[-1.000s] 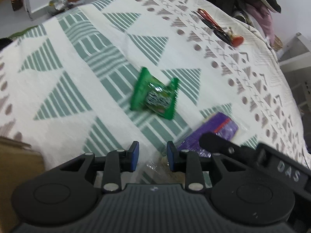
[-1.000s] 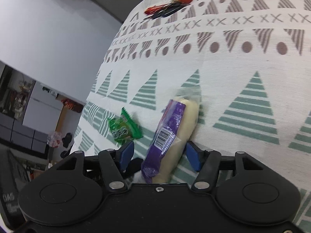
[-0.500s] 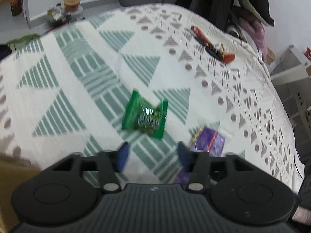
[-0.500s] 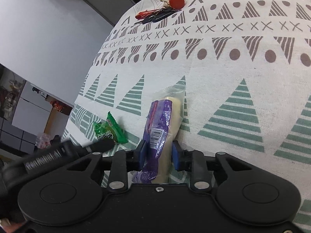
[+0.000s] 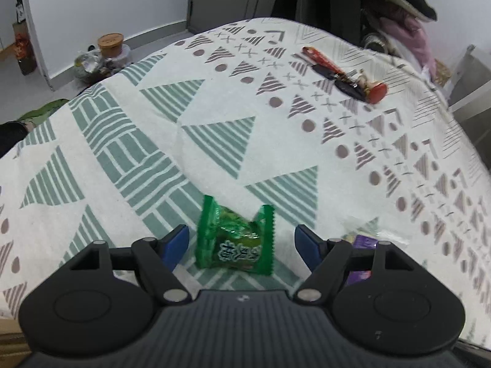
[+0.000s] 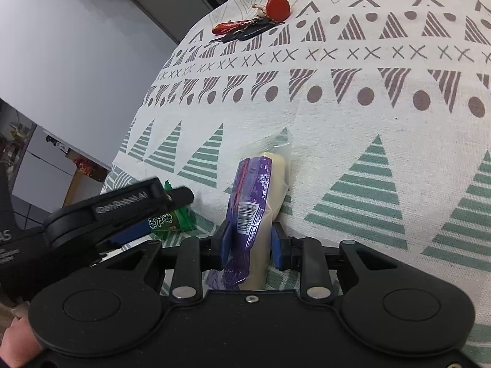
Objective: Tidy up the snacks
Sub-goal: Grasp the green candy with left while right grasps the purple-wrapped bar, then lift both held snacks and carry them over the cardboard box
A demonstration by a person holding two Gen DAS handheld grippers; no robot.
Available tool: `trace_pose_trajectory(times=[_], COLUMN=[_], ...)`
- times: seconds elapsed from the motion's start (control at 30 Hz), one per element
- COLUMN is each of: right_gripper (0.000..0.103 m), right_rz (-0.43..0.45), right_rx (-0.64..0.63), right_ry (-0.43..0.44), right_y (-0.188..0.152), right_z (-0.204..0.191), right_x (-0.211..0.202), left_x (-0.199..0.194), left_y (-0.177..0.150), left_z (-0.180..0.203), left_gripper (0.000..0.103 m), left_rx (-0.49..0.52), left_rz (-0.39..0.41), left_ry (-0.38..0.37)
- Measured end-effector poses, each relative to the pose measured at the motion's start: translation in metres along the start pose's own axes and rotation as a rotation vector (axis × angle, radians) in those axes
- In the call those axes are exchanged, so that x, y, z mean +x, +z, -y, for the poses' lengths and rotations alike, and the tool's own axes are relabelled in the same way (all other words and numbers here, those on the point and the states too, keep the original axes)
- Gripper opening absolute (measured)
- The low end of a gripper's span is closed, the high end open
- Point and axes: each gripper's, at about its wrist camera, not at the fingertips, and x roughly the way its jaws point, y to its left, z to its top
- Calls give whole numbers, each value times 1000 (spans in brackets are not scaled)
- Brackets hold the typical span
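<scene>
A green candy packet (image 5: 234,242) lies flat on the patterned tablecloth (image 5: 147,128). My left gripper (image 5: 241,237) straddles it with its jaws opening; the blue pads stand clear of both sides. In the right wrist view the same packet (image 6: 172,219) shows partly under one left finger (image 6: 138,202). A long purple and clear snack packet (image 6: 254,184) with a pale bar inside lies lengthwise between the pads of my right gripper (image 6: 251,243), which press on its near end. Its purple end (image 5: 362,242) peeks out behind my left gripper's right finger.
A bunch of keys with a red tag (image 5: 346,76) lies on the far side of the cloth. A corner of a cardboard box (image 5: 9,337) shows at lower left. A jar (image 5: 110,46) and clutter stand on the floor beyond the table edge. A hand (image 6: 15,337) holds the left gripper.
My left gripper's jaws went from nearly shut to wide and moved forward around the green packet. My right gripper's jaws came together onto the purple packet.
</scene>
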Motion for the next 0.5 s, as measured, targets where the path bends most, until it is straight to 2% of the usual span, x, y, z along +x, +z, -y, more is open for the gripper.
trace_pose_trajectory(times=[0.1,0.13,0.17,0.27,0.5], right_gripper=[24,24,23,22,22], right_rz=[-2,-2,-1,5,35], right_rx=[-8,-12,-14,-25,-53], right_ry=[2,1,2,10,47], right_y=[0,0,0,1,-2], right_z=[-2,-3,-4,-8,-19], right_x=[-1,-2,-3,-7,-27], left_x=[5,3,-1,-10,-56], left_y=[-3,-3,-3,-5,-13], left_z=[-3,-4,-4,-5,-10], left_gripper=[50,39,37,35,35], left_rx=[-23,-19,-19,-29,-35], left_rz=[-50,-45,-46,-54,-4], left_ry=[-16,-17,-21,-21,-11])
